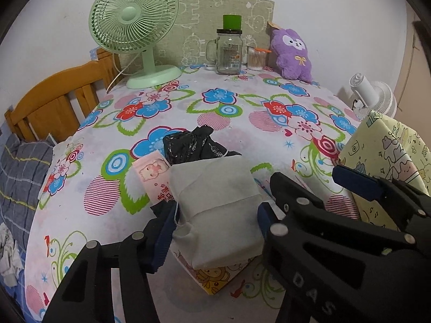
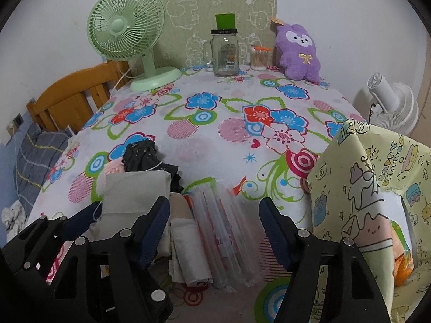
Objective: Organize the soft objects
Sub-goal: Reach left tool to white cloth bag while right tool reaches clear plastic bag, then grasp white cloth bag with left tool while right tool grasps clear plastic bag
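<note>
The left gripper (image 1: 215, 223) is clamped on a grey cloth pouch (image 1: 218, 210) at the near left of the table (image 1: 237, 123); the right gripper (image 2: 214, 226) gapes empty just right of it.

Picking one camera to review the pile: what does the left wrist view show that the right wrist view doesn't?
Only the left wrist view shows the left gripper clamping the grey cloth bundle from both sides, and the pink cartoon pack clearly. Only the right wrist view shows the clear plastic sleeve between the open right gripper fingers. Both show the black bag, green fan, glass jar and purple plush.
</note>
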The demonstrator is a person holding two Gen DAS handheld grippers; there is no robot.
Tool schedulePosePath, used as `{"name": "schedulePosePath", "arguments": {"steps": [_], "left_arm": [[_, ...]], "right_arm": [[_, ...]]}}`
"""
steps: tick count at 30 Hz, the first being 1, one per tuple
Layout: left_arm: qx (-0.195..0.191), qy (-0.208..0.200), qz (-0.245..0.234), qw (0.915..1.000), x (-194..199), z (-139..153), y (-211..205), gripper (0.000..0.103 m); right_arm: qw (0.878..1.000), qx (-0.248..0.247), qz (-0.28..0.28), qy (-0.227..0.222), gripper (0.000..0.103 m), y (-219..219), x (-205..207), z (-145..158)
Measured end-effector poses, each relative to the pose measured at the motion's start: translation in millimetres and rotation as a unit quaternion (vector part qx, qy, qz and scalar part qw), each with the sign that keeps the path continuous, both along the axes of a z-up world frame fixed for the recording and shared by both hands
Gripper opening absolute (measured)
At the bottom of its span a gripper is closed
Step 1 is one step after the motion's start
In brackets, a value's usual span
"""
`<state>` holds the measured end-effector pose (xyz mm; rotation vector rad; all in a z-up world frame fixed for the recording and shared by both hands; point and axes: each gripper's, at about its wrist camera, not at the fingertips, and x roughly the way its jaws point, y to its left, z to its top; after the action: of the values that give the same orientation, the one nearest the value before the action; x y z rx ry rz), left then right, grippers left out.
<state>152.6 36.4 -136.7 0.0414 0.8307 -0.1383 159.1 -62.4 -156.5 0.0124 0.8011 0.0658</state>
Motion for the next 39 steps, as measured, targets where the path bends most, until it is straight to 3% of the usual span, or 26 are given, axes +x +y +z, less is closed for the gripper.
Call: {"name": "schedulePosePath", "arguments": {"steps": [2,15,19,24,31,39], "left_arm": [[0.000,0.002,0.000,1.0000,1,0,0,0.062],[-0.004,0.018,-0.010,0.9998,7,-8,-1,0.062],[0.002,0.016,-0.014,0.9998,5,-8,-5,0.058],[0.003,0.013,-0.013,0.9998,5,-7,-7,0.053],[0.006,0.003,-0.006,1.0000,0,1,-9,0.038],[0.008,-0.011,-0.009,0.9999,-7,11,-11,0.031]], "right_arm": [[1.000,0.002,-0.003,0.011,0.064,-1,4,-3],[0.998,0.028,-0.016,0.045,0.055,-11,15,-18],[0.998,0.032,-0.024,0.051,0.034,-14,17,-21],[0.998,0.034,-0.023,0.051,0.024,-17,16,-21],[0.999,0.033,-0.019,0.039,0.022,-19,10,-11],[1.000,0.021,-0.014,0.016,0.022,-18,-2,4]]}}
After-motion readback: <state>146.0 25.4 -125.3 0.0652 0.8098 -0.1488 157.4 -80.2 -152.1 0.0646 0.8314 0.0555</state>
